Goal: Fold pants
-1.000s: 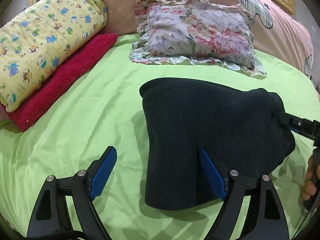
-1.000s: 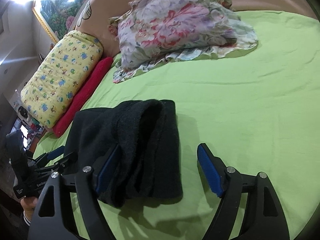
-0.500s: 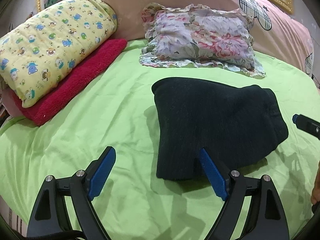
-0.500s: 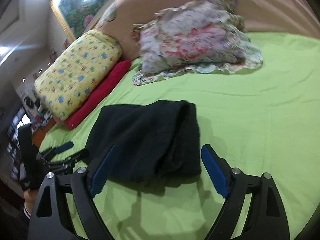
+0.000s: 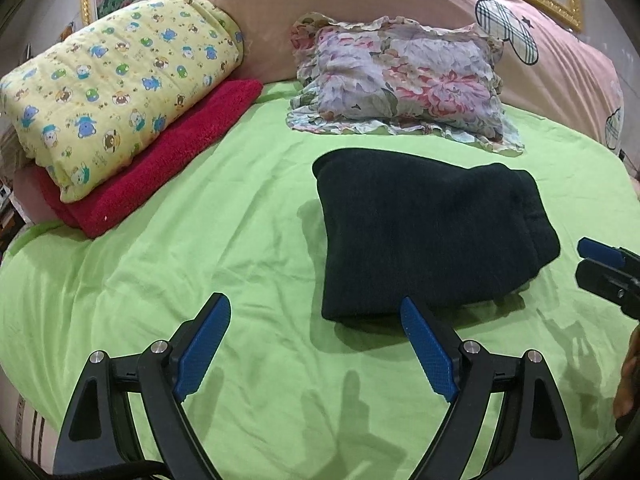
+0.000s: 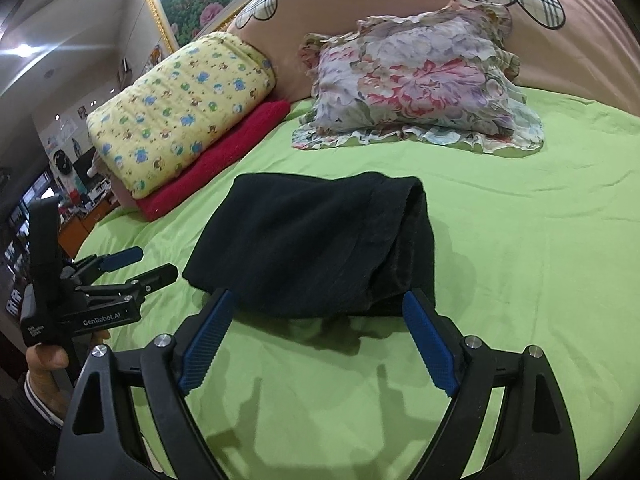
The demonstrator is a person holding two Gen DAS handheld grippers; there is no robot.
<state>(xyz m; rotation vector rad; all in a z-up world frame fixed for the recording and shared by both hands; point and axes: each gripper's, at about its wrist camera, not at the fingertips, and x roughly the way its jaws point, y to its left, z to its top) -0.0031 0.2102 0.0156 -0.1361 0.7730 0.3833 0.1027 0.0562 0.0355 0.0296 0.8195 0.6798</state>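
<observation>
The black pants (image 5: 428, 232) lie folded into a compact bundle on the green bed sheet (image 5: 200, 240); they also show in the right wrist view (image 6: 320, 244). My left gripper (image 5: 316, 312) is open and empty, held just short of the bundle's near left edge. My right gripper (image 6: 316, 300) is open and empty, just short of the bundle's near edge. Each gripper shows in the other's view: the right one at the far right (image 5: 596, 262), the left one at the left (image 6: 138, 266).
A floral pillow (image 5: 400, 84) lies behind the pants. A yellow patterned quilt (image 5: 116, 88) rests on a red blanket (image 5: 168, 156) at the back left. A pink headboard cushion (image 5: 380, 4) runs along the back. The bed edge curves at the left (image 6: 92, 236).
Both grippers have let go of the pants and pulled back toward me. The pants now lie still as a folded bundle on the sheet.
</observation>
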